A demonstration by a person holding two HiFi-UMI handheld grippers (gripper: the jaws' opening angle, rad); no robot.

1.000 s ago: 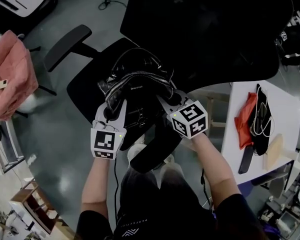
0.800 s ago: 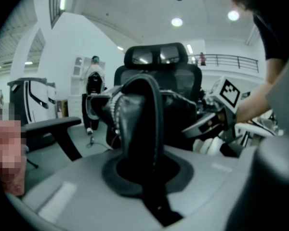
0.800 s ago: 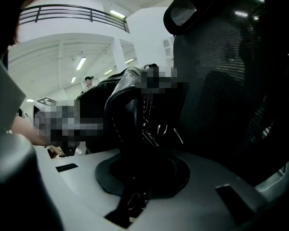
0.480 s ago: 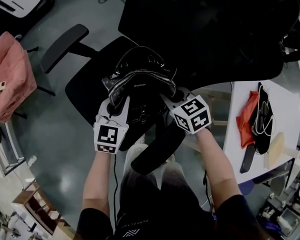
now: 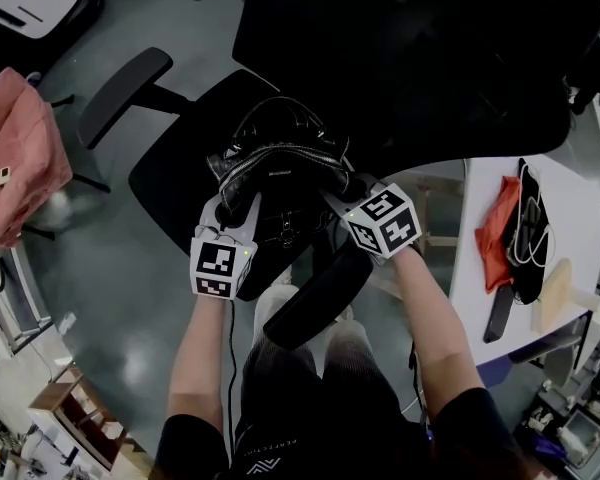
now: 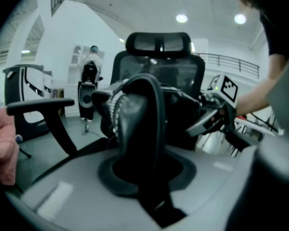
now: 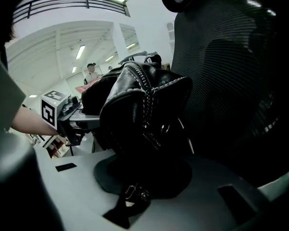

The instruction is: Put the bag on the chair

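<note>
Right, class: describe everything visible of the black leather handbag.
The black leather handbag looks glossy and soft, with silver zip teeth along its top, looped handles and small metal fittings. It stands upright over the black office chair's seat, before the backrest. Its ends sit between the jaws of the left gripper and right gripper, which have just been opening.

Both forearms (image 5: 202,358) are extended forward and converged. Left gripper (image 5: 230,208) and right gripper (image 5: 337,194) are pitched downward, one set at each end of the bag (image 5: 276,168). Both sets of jaws have just been opened; a bag end is seen between each pair.
</note>
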